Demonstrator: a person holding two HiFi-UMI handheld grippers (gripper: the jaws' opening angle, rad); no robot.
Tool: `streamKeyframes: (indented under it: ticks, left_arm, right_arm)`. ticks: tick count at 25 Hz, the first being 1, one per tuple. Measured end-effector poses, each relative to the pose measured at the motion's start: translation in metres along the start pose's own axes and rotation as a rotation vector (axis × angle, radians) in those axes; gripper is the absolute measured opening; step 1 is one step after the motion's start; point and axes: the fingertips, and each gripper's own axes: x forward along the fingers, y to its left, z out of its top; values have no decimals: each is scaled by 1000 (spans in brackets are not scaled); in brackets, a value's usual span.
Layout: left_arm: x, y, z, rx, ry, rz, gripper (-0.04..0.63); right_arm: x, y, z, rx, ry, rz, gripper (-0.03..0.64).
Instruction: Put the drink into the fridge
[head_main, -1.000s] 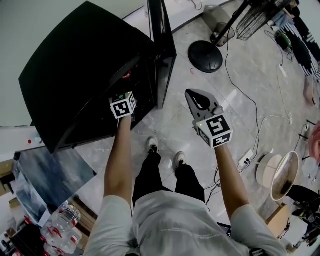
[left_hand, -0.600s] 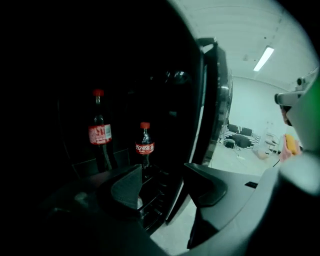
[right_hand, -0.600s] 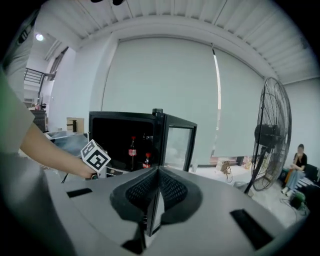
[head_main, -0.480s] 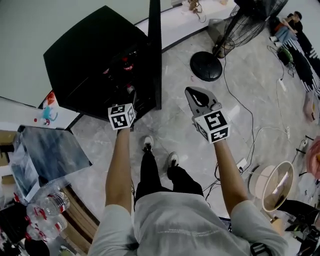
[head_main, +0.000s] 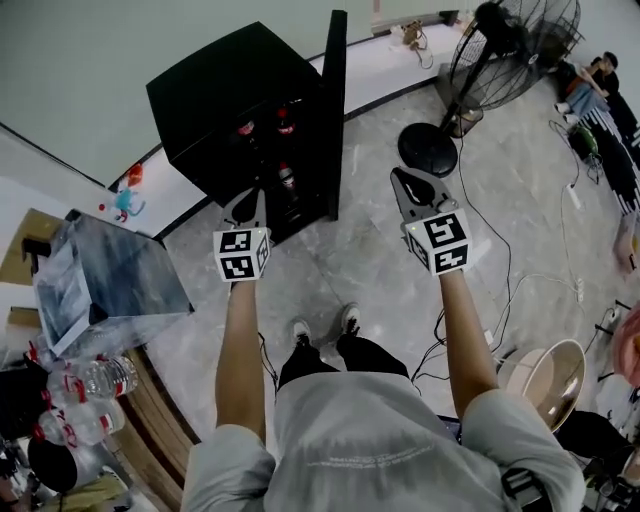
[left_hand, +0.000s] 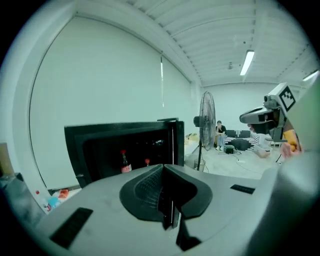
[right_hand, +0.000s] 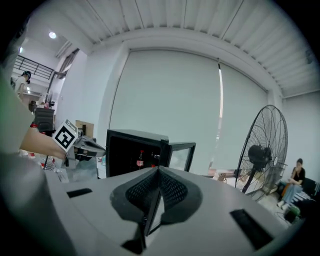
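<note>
Left claw (left_hand: 163, 167) has just closed on nothing, right claw (right_hand: 158, 170) is pressed together and empty, and drinks (head_main: 287, 176) stand inside the open fridge (head_main: 215, 100); likely remaining step is shutting the door (head_main: 335, 110), best pushed steadily near its free edge without jolting the drinks.

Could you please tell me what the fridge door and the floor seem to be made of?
Fridge door: apparently a clear glass pane in a black frame; the pale wall shows through it. Floor: probably polished grey stone or tile, veined and faintly glossy.
</note>
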Motion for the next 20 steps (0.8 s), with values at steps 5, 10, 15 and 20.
streamKeyframes:
  ticks: [5, 10, 15, 20]
  left_arm:
    - [-57, -7, 43, 72, -97, -12, 12]
    - [-114, -9, 75, 85, -173, -5, 12]
    - [-173, -11, 94, 114, -213, -11, 13]
    - [-222, -25, 104, 185, -242, -9, 14]
  right_arm:
    - [-27, 24, 33, -54, -45, -4, 3]
    - [-58, 59, 52, -66, -71, -2, 3]
    - [-91, 99, 75, -85, -103, -4, 3]
    - [-120, 130, 90, -91, -131, -3, 3]
